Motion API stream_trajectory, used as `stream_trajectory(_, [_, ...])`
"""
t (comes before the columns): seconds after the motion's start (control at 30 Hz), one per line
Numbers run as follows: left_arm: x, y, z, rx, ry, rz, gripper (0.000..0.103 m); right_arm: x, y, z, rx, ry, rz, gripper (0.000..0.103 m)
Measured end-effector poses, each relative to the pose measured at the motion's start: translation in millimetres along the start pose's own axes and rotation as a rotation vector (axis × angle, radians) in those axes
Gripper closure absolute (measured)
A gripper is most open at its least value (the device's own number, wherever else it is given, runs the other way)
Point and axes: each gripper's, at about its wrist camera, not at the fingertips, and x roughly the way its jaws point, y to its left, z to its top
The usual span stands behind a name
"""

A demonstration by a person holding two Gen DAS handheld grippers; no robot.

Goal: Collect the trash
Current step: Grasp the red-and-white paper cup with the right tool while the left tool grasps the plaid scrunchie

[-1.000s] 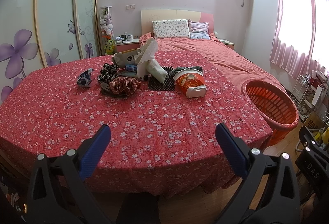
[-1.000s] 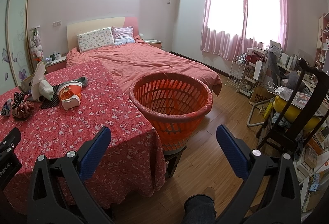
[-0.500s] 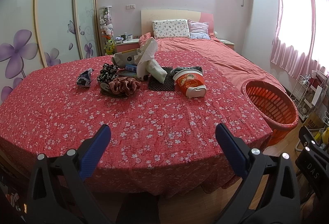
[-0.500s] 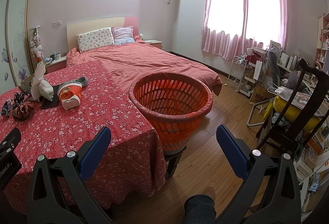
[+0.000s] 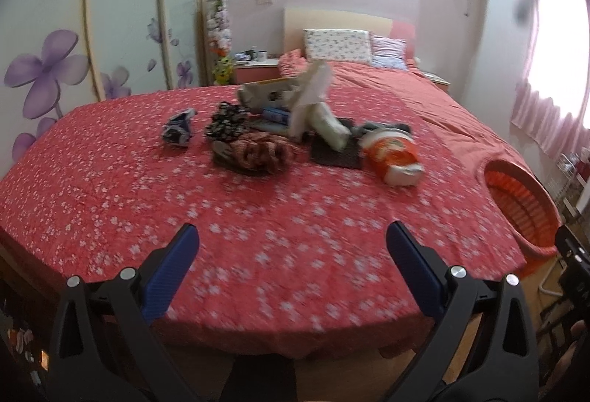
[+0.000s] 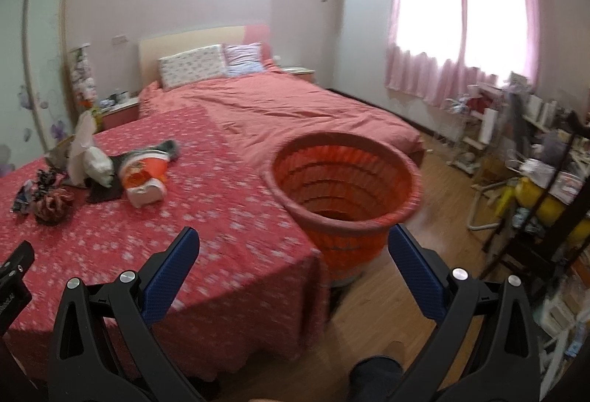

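Note:
A table with a red flowered cloth (image 5: 258, 217) holds a cluster of things: a tipped orange-and-white cup (image 5: 392, 157), white crumpled tissue (image 5: 317, 107), a crumpled dark wrapper (image 5: 179, 133), a reddish scrunchie (image 5: 258, 155) and a black mesh mat (image 5: 335, 151). An orange plastic basket (image 6: 343, 195) stands on the floor at the table's right edge; it also shows in the left wrist view (image 5: 520, 203). My left gripper (image 5: 291, 247) is open and empty over the table's near edge. My right gripper (image 6: 293, 251) is open and empty, near the basket.
A bed with a red cover (image 6: 295, 107) lies behind the table. A wardrobe with purple flowers (image 5: 73, 52) is on the left. A dark chair and cluttered shelves (image 6: 534, 181) stand on the right, on wooden floor (image 6: 387, 310).
Both grippers have moved forward and up a little; the views are blurred by motion. The basket and the table things appear nearer. Both grippers stay open.

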Motion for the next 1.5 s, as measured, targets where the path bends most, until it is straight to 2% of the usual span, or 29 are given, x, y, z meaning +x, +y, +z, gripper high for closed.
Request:
stream_trajectory(0.17, [23, 24, 18, -0.029, -0.012, 0.051, 0.004, 33, 36, 19, -0.035, 0.029, 0.139, 0.002])
stream_trajectory(0.27, [39, 38, 28, -0.049, 0.001, 0.068, 0.004, 55, 62, 27, -0.083, 0.055, 0.190, 0.002])
stream_trajectory(0.53, [78, 70, 42, -0.102, 0.057, 0.063, 0.004, 123, 116, 35, -0.168, 0.155, 0.251, 0.002])
stream_trajectory(0.63, [87, 76, 43, -0.122, 0.074, 0.047, 0.004, 135, 126, 36, -0.178, 0.186, 0.264, 0.002])
stream_trajectory(0.8, [101, 80, 52, -0.153, 0.094, 0.012, 0.005, 149, 139, 35, -0.203, 0.225, 0.257, 0.002])
stream_trajectory(0.9, [107, 75, 58, -0.153, 0.096, 0.002, 0.007, 153, 144, 35, -0.218, 0.242, 0.263, 0.007])
stream_trajectory(1.0, [113, 67, 63, -0.149, 0.097, -0.004, 0.010, 157, 146, 33, -0.232, 0.261, 0.266, 0.015])
stream_trajectory(1.07, [119, 62, 66, -0.143, 0.105, -0.008, 0.013, 159, 144, 33, -0.221, 0.284, 0.281, 0.027])
stream_trajectory(1.13, [127, 57, 68, -0.137, 0.120, -0.010, 0.018, 162, 140, 34, -0.200, 0.301, 0.294, 0.032])
stream_trajectory(1.23, [136, 51, 69, -0.135, 0.143, -0.020, 0.022, 162, 136, 34, -0.193, 0.303, 0.304, 0.032])
stream_trajectory(1.5, [150, 42, 70, -0.129, 0.177, -0.007, 0.024, 166, 133, 35, -0.193, 0.306, 0.317, 0.032])
